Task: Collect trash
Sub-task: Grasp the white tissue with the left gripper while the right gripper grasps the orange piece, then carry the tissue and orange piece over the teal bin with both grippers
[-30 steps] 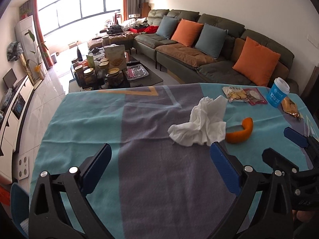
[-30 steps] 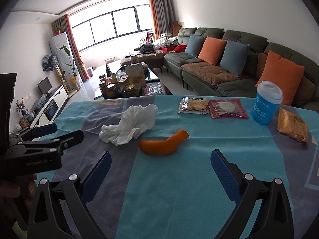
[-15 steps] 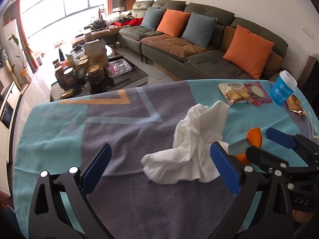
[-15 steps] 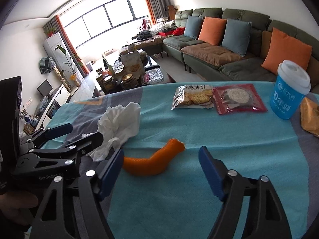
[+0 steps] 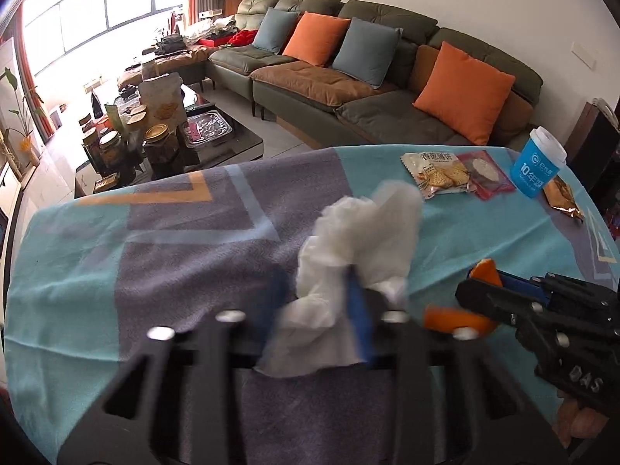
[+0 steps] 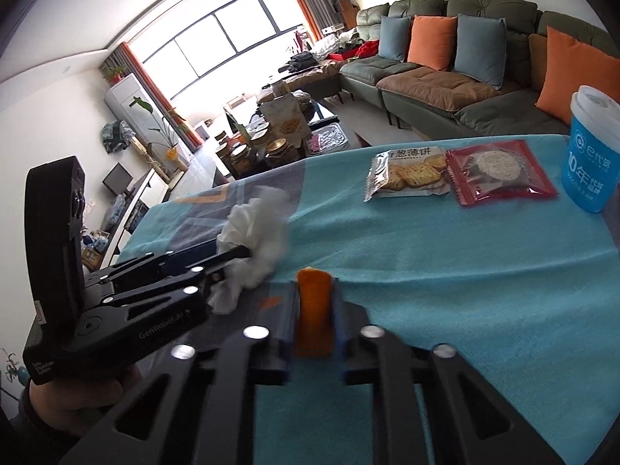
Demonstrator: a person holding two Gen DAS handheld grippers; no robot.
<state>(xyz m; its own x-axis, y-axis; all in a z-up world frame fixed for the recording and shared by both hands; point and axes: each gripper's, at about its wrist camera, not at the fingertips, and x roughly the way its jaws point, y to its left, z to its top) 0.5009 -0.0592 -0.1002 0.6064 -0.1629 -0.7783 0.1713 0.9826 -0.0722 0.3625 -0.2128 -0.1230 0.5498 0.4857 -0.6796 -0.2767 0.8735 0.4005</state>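
Note:
My left gripper point(image 5: 316, 302) is shut on a crumpled white tissue point(image 5: 360, 240), which bulges out above and below its blue pads over the tablecloth. The tissue also shows in the right wrist view point(image 6: 255, 236), held in the left gripper point(image 6: 232, 254). My right gripper point(image 6: 314, 317) is shut on an orange peel point(image 6: 313, 310), which stands upright between its blue pads. In the left wrist view the peel point(image 5: 455, 316) pokes out on both sides of the right gripper point(image 5: 488, 290).
On the teal and grey tablecloth point(image 6: 445, 255) lie a cracker packet point(image 6: 407, 172), a red snack packet point(image 6: 500, 172), a blue paper cup point(image 6: 591, 155) and a brown wrapper point(image 5: 562, 197) at the far right. A sofa point(image 5: 387, 77) and cluttered coffee table point(image 5: 155, 135) stand beyond.
Both grippers have moved forward and closed: the left onto the tissue, the right onto the orange peel. Half a second ago both were open around them.

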